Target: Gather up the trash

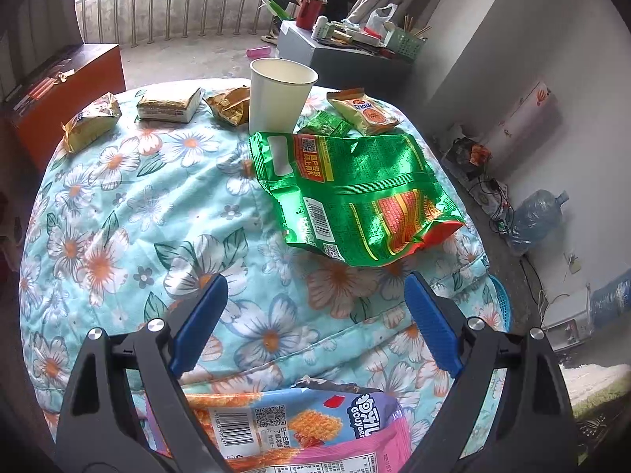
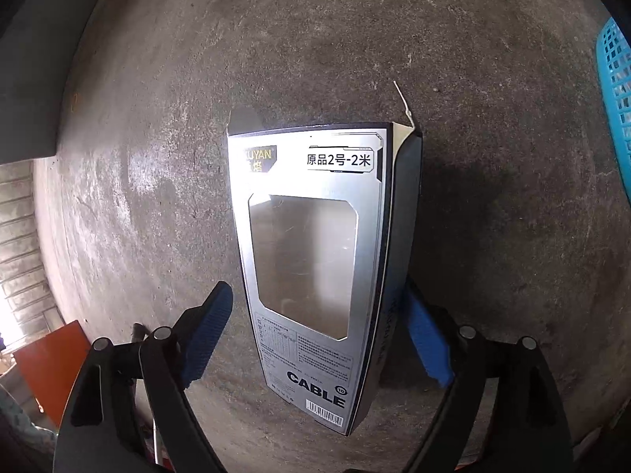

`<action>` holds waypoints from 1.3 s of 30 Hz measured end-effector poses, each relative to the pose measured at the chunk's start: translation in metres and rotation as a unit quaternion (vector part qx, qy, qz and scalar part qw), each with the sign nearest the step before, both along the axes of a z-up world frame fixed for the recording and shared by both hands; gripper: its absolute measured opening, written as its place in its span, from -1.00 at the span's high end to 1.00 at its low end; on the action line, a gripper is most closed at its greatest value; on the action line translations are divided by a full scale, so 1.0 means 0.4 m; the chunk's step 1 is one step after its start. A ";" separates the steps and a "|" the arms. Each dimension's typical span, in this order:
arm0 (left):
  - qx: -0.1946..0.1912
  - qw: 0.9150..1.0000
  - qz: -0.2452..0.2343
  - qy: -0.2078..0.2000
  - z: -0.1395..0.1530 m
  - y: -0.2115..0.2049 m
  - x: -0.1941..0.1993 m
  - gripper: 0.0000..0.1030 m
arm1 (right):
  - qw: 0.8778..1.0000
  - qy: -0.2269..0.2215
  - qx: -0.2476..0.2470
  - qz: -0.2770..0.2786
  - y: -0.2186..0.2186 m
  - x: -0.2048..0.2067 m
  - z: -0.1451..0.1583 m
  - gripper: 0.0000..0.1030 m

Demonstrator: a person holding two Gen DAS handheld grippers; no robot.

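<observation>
In the left wrist view my left gripper (image 1: 315, 315) is open and empty above a floral-cloth table (image 1: 130, 213). A crumpled green snack bag (image 1: 355, 193) lies just ahead of the fingers. A pink snack bag (image 1: 299, 429) lies under the gripper at the near edge. A white paper cup (image 1: 280, 94) stands behind the green bag. In the right wrist view my right gripper (image 2: 319, 327) is open over a concrete floor (image 2: 493, 236). A silver cable box (image 2: 315, 260) stands between the fingers; its right side touches the right finger, the left finger is apart from it.
Several small snack wrappers (image 1: 90, 122) and a green packet (image 1: 327, 124) lie along the table's far edge. A blue mesh basket (image 2: 615, 98) shows at the right edge of the right wrist view and beside the table (image 1: 501, 299). An orange cabinet (image 1: 67, 90) stands left.
</observation>
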State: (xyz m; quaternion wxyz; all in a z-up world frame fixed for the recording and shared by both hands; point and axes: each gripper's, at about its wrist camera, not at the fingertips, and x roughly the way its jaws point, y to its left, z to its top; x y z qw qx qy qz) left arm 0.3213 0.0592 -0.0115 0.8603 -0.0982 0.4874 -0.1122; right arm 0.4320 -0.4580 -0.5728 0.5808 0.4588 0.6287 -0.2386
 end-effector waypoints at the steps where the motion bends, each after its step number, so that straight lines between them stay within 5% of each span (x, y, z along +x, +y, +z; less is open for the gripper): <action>1: 0.004 1.000 0.002 0.002 -0.003 0.002 0.002 -0.68 | 1.000 0.005 -0.001 0.001 0.004 0.014 -0.007 -0.65; 18: 0.035 0.999 0.025 0.025 -0.033 0.010 0.020 -0.68 | 0.993 0.069 -0.057 0.075 0.085 0.188 -0.034 -0.76; 23: 0.029 0.999 0.022 0.014 -0.015 0.012 0.013 -0.68 | 0.999 0.009 -0.018 0.047 0.034 0.139 0.027 -0.59; 27: 0.018 1.000 0.018 0.003 0.001 0.020 0.006 -0.68 | 0.997 -0.064 -0.024 0.045 -0.015 0.083 0.187 -0.58; 34: -0.019 1.000 0.006 -0.024 0.034 0.028 -0.007 -0.68 | 0.971 -0.228 -0.074 -0.007 -0.213 -0.214 0.679 -0.59; 39: -0.049 0.998 -0.005 -0.033 0.043 0.024 -0.025 -0.68 | 0.967 -0.201 -0.131 -0.090 -0.401 -0.409 0.850 -0.62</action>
